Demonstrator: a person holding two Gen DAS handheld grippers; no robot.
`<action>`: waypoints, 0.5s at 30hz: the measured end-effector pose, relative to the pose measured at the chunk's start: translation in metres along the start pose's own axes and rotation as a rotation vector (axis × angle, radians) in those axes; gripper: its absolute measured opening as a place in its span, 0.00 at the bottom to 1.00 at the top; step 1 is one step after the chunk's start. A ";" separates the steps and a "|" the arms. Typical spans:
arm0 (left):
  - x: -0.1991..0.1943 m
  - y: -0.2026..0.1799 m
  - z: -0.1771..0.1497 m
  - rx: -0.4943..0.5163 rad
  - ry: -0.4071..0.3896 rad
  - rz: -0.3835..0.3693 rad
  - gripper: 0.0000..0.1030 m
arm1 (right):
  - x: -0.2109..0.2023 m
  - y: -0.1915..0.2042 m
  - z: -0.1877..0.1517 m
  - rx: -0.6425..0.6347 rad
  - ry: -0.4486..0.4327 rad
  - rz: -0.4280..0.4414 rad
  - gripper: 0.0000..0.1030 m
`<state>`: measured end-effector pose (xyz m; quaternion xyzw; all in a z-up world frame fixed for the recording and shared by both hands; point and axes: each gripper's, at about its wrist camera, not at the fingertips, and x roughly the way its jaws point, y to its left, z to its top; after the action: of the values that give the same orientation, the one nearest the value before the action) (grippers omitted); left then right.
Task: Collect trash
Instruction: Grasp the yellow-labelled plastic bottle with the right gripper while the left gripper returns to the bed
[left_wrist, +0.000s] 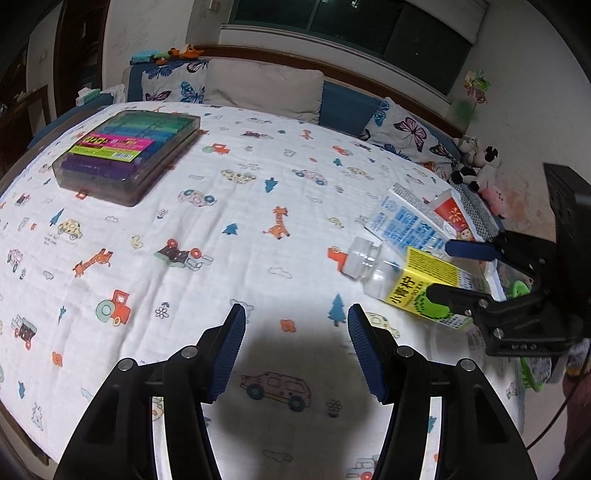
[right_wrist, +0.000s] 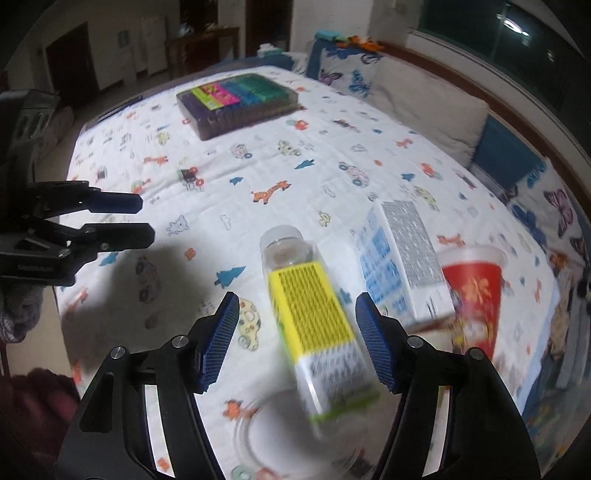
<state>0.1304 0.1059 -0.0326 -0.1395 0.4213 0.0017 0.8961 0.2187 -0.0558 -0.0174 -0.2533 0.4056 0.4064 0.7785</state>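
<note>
The clear plastic bottle with a yellow label (right_wrist: 314, 325) sits between my spread right tongs (right_wrist: 295, 343), untouched; it could roll away. My left tongs (left_wrist: 295, 347) are spread, empty.

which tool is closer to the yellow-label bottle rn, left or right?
Right. The right tool straddles the yellow-label bottle, fingers either side, no clear contact. The left tool is off to the bottle's side, over bare cloth.

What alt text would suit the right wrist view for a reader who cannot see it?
The right gripper straddles a clear plastic bottle with a yellow label lying on a white cartoon-print cloth, its left pad clear of the bottle. Beside it lie a blue-and-white carton and a red paper cup.
</note>
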 end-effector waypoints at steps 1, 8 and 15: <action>0.002 0.002 0.000 -0.004 0.004 0.000 0.54 | 0.003 0.000 0.002 -0.006 0.008 0.005 0.63; 0.012 0.010 0.001 -0.019 0.021 0.003 0.54 | 0.034 -0.005 0.010 -0.051 0.086 0.016 0.58; 0.018 0.011 -0.002 -0.023 0.032 -0.001 0.54 | 0.047 -0.004 0.010 -0.056 0.113 0.032 0.50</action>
<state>0.1391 0.1141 -0.0498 -0.1499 0.4353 0.0041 0.8877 0.2426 -0.0310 -0.0515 -0.2911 0.4414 0.4151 0.7404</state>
